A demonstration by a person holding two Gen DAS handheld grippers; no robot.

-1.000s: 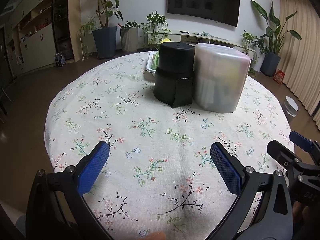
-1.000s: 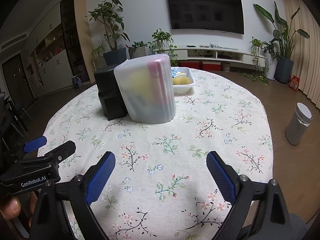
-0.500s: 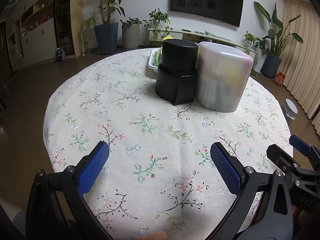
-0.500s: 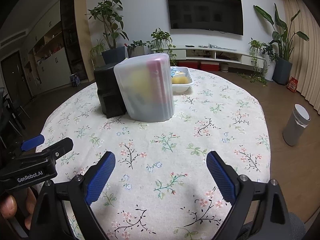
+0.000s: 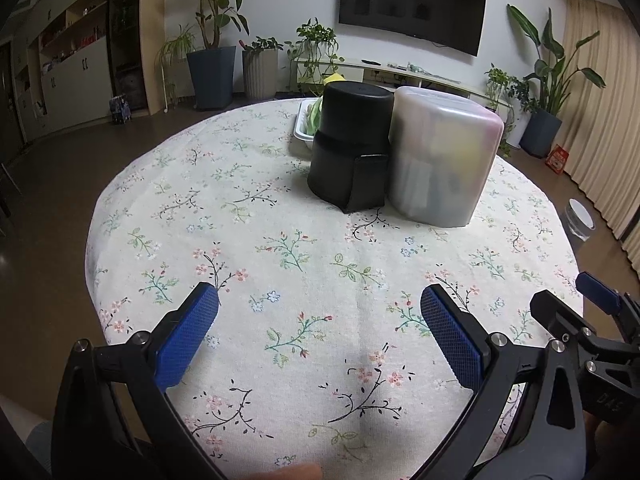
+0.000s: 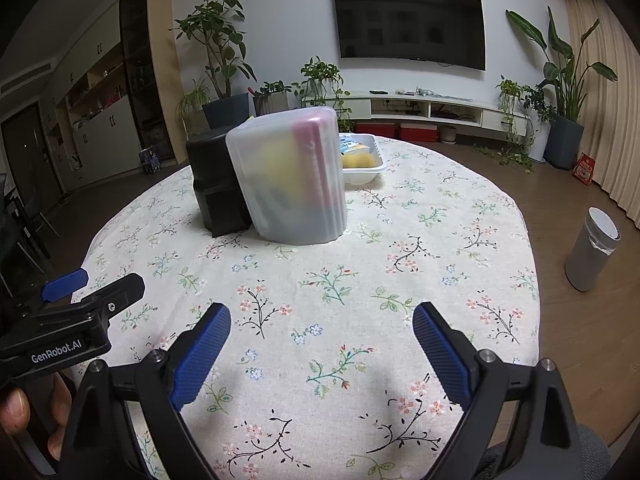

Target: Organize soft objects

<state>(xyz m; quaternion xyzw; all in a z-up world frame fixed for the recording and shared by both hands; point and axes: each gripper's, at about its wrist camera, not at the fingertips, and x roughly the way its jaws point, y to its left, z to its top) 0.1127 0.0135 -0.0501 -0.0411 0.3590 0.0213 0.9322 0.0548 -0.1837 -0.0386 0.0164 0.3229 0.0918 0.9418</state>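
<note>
The blue-padded fingers [image 5: 188,334] of the left gripper [image 5: 319,303] are spread wide with nothing between them, held over the near part of the round table [image 5: 224,240] and its floral cloth. The right gripper [image 6: 321,322] is spread wide in the same way, its fingers [image 6: 438,350] hovering over bare cloth and holding nothing. Each gripper shows at the edge of the other's view: the right one at the far right of the left wrist view, the left one at the far left of the right wrist view, where a hand [image 6: 28,416] grips its handle. Well ahead of both grippers, near the middle of the table, a black container [image 5: 352,148] stands upright and touches a frosted translucent container [image 5: 442,160] on its right. Through the frosted wall something yellow [image 6: 280,168] and something pink [image 6: 316,160] show as blurred shapes; what they are cannot be told. Just behind the two containers sits a white tray [image 6: 370,170] holding yellow items [image 6: 358,159] and a light blue packet [image 6: 350,145]; from the left wrist view only its corner shows, with green and yellow pieces beside the black container. Beyond the table are potted plants [image 6: 218,52], a wall-mounted television [image 6: 408,26] over a low white console [image 6: 432,108], and a grey cylindrical bin [image 6: 592,250] on the floor to the right.
</note>
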